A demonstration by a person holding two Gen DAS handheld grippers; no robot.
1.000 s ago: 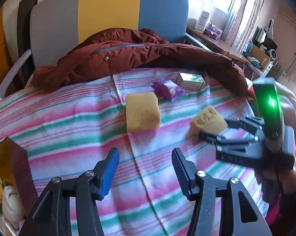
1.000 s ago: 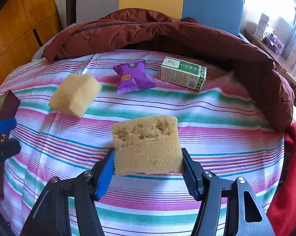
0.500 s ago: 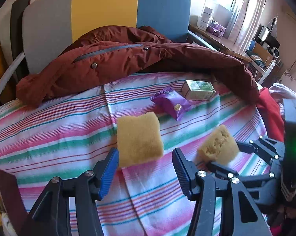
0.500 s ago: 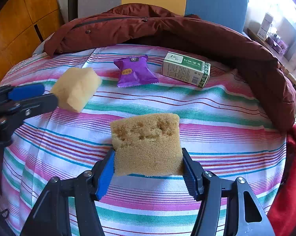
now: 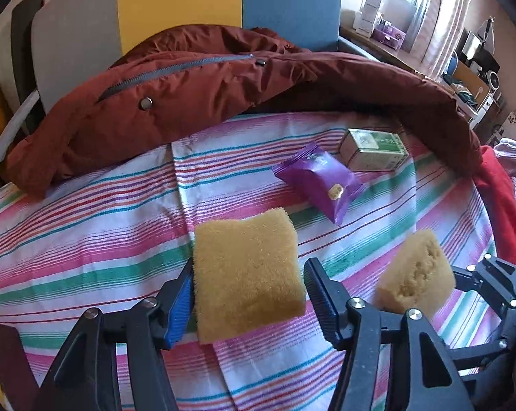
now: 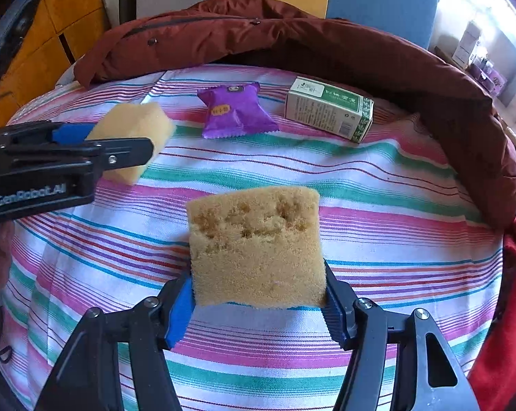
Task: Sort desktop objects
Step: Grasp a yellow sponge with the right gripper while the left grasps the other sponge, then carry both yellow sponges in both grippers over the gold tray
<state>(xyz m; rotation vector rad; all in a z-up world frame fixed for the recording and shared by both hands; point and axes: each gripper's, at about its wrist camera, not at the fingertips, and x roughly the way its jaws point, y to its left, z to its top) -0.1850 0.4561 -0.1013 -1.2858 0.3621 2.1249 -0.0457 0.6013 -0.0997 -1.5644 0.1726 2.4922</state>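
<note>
- The left gripper (image 5: 247, 294) has its jaws opening around a smooth yellow sponge (image 5: 247, 274) lying on the striped cloth (image 5: 86, 239); the right pad stands clear of it.
- The right gripper (image 6: 258, 304) clamps a pitted tan sponge (image 6: 256, 245) with both pads, near the cloth's middle.
- Beyond lie 1 purple snack packet (image 5: 321, 179) and 1 green-and-white carton (image 5: 372, 150), beside a maroon jacket (image 5: 189, 92).

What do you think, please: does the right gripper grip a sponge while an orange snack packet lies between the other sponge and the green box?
Only the colour is wrong: the snack packet is purple, as the right wrist view shows. The right gripper does grip a sponge, and the packet lies between the other sponge and the green box.
</note>
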